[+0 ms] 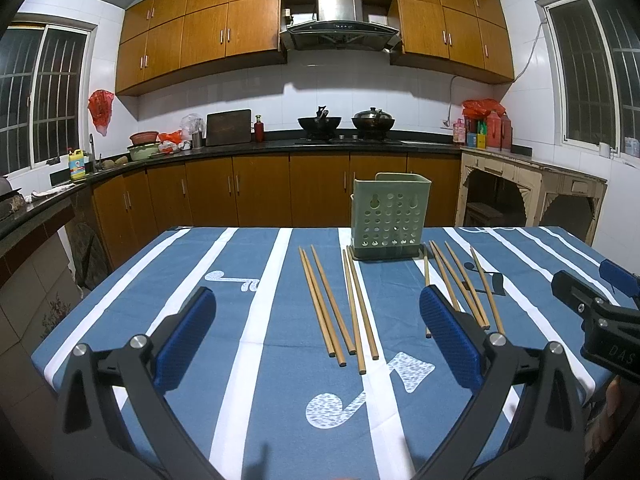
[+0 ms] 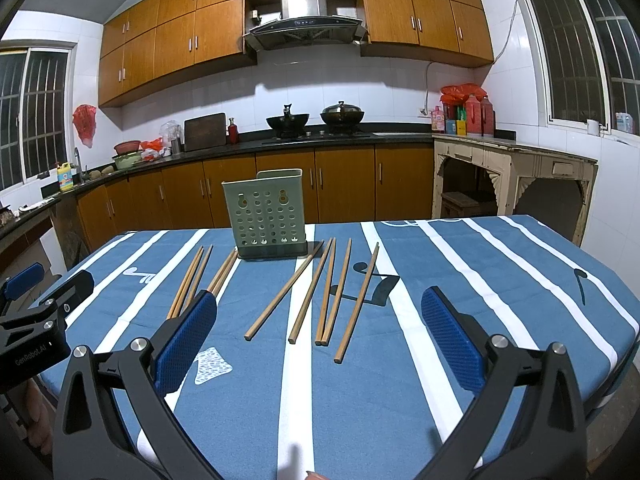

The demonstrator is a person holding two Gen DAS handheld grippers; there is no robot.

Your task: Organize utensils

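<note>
A pale green perforated utensil holder (image 1: 387, 219) stands upright on the blue striped tablecloth (image 1: 248, 320); it also shows in the right wrist view (image 2: 267, 215). Several wooden chopsticks lie flat in front of it: one bunch on the left (image 1: 340, 308) (image 2: 200, 276) and one on the right (image 1: 464, 288) (image 2: 328, 292). My left gripper (image 1: 318, 312) is open and empty above the near table, in front of the left bunch. My right gripper (image 2: 320, 312) is open and empty in front of the right bunch.
The table's near, left and right edges drop off to the floor. The right gripper's body (image 1: 596, 312) shows at the right edge of the left view; the left gripper's body (image 2: 36, 312) shows at the left edge of the right view. Kitchen counters (image 1: 280, 144) run behind.
</note>
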